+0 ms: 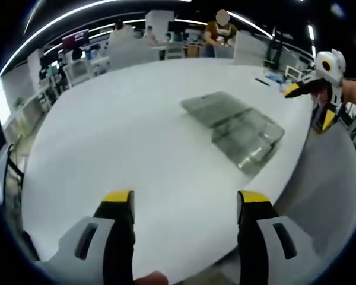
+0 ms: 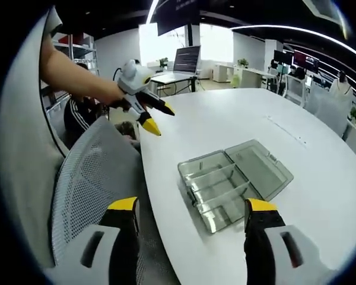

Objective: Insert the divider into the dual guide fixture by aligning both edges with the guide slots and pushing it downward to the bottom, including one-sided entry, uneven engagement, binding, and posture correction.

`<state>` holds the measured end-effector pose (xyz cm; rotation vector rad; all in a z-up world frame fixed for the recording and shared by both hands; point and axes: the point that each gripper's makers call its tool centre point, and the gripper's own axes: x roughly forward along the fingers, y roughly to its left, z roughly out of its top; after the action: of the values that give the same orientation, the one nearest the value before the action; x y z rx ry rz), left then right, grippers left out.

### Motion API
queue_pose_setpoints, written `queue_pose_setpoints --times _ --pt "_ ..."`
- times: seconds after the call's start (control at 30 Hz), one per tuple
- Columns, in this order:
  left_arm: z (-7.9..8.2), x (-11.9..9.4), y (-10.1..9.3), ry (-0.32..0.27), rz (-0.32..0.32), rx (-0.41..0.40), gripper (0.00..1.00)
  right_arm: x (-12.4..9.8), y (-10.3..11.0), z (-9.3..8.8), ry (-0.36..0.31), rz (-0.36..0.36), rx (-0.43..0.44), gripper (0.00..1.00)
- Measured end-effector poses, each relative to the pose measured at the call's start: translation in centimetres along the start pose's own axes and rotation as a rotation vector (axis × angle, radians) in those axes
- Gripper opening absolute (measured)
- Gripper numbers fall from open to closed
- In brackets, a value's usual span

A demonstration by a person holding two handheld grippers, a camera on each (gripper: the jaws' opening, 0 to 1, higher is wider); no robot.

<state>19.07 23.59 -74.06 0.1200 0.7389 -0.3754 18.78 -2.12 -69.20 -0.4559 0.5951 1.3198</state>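
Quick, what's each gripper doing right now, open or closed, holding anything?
Left gripper: open, holding nothing, above the white table.
Right gripper: open, holding nothing, short of the clear compartment box.

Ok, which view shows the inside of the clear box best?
The right gripper view: the clear box lies open, its lid flat beside compartments with dividers visible. The left gripper view shows the same box at a shallower angle, with its inside blurry.
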Motion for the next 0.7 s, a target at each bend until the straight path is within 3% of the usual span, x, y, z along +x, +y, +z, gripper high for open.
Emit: queue_pose_setpoints --times 0.33,0.7 --pt "-0.7 0.4 2.3 0.029 0.011 0.01 0.65 0.1 0.1 0.2 -0.004 0.009 -0.004 0.7" --pt "-1.5 1.5 3.6 0.079 -0.025 0.073 0.61 0.0 -0.1 0.2 0.006 0.009 -0.002 0.7"
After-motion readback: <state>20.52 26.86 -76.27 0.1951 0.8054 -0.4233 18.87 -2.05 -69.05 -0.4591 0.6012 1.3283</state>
